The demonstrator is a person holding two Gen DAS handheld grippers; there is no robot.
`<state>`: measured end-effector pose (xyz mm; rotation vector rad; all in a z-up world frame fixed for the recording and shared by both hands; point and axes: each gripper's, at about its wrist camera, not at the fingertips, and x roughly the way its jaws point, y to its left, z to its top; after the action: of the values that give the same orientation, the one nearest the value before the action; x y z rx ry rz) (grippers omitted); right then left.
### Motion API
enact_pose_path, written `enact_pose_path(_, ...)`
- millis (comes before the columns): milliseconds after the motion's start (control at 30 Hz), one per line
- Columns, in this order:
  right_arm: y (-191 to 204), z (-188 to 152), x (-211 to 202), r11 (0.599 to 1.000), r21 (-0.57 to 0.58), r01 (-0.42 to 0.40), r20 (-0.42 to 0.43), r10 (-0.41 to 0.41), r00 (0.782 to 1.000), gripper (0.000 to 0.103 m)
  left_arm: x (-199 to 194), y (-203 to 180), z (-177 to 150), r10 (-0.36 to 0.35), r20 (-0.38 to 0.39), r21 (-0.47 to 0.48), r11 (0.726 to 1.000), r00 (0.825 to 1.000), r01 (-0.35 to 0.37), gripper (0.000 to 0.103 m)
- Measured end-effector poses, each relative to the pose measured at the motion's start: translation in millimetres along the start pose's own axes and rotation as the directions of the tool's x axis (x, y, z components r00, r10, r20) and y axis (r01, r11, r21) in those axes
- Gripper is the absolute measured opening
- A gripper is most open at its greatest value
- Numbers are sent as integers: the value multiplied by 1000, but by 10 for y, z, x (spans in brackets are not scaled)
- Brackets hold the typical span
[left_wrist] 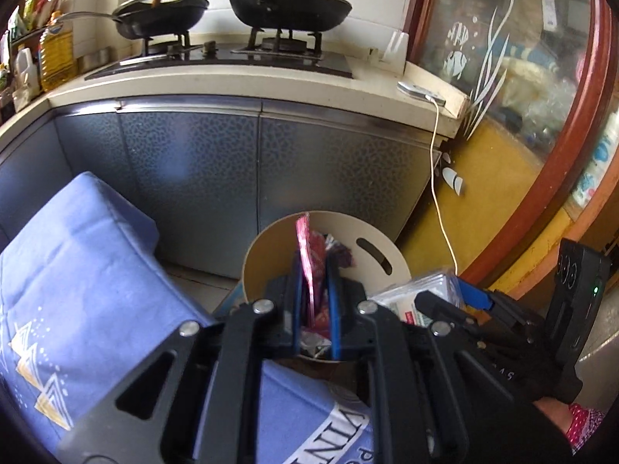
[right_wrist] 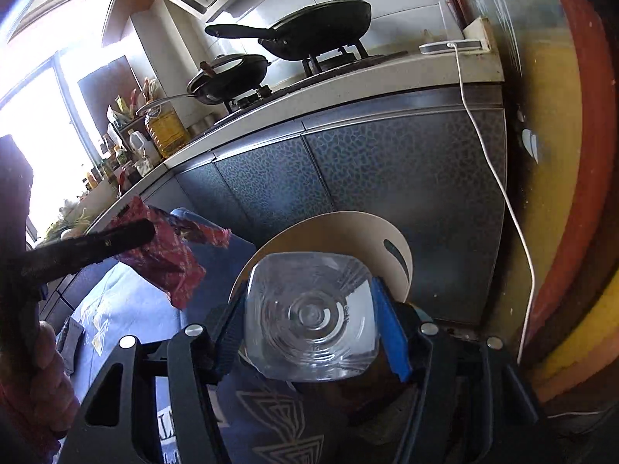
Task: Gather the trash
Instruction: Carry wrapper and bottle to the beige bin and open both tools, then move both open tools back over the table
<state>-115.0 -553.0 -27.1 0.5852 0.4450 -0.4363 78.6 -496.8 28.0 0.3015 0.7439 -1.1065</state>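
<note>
A red snack wrapper point(left_wrist: 309, 247) stands upright between the blue pads of my left gripper point(left_wrist: 314, 270), which is shut on it. It hangs right over the mouth of a beige round waste bin point(left_wrist: 267, 263) with a slot handle. My right gripper point(right_wrist: 309, 305) is shut on a clear plastic bottle point(right_wrist: 309, 270), seen from its square base, just in front of the bin point(right_wrist: 340, 232). In the left wrist view the right gripper point(left_wrist: 450, 294) and its bottle point(left_wrist: 406, 294) sit beside the bin's right rim. The right wrist view shows the left gripper point(right_wrist: 147, 232) and the wrapper point(right_wrist: 166, 266) at left.
Grey cabinet doors point(left_wrist: 193, 178) stand right behind the bin, under a counter with a gas stove point(left_wrist: 232, 54) and two black pans point(left_wrist: 290, 7). A white cable point(left_wrist: 435, 170) hangs down the cabinet's right end. A blue cushion point(left_wrist: 77, 263) lies left of the bin; a red-framed glass door point(left_wrist: 522, 77) stands at right.
</note>
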Motion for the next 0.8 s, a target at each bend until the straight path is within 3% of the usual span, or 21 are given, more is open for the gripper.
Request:
enact_pose_path(167, -166, 250, 319, 996, 74, -56, -23, 58, 998, 61, 360, -43, 30, 2, -64, -4, 1000, 998, -2, 11)
enact_pose_path(367, -211, 533, 491, 994, 67, -81, 27, 80, 996, 61, 467, 58, 70, 4, -71, -31, 999, 997, -6, 11)
enact_pose_path(500, -202, 550, 607, 1000, 4, -22, 93, 21, 995, 63, 548, 92, 71, 15, -86, -35, 999, 996, -18, 11)
enact_pose_path(600, -194, 392, 847, 999, -36, 20, -5, -20, 1000, 66, 671, 98, 20, 16, -131, -38, 999, 991, -21, 12)
enact_pose_path(667, -249, 265, 904, 999, 4, 47, -51, -47, 998, 69, 794, 95, -30, 10, -171, -44, 999, 985, -18, 25)
enact_pose_path(733, -288, 193, 845, 998, 32, 48, -42, -46, 998, 71, 912, 93, -78, 22, -205, -45, 999, 978, -32, 46)
enact_pose_path(800, -321, 165, 747, 997, 54, 53, -18, -52, 998, 71, 989, 98, -98, 28, -225, -48, 998, 974, -40, 48)
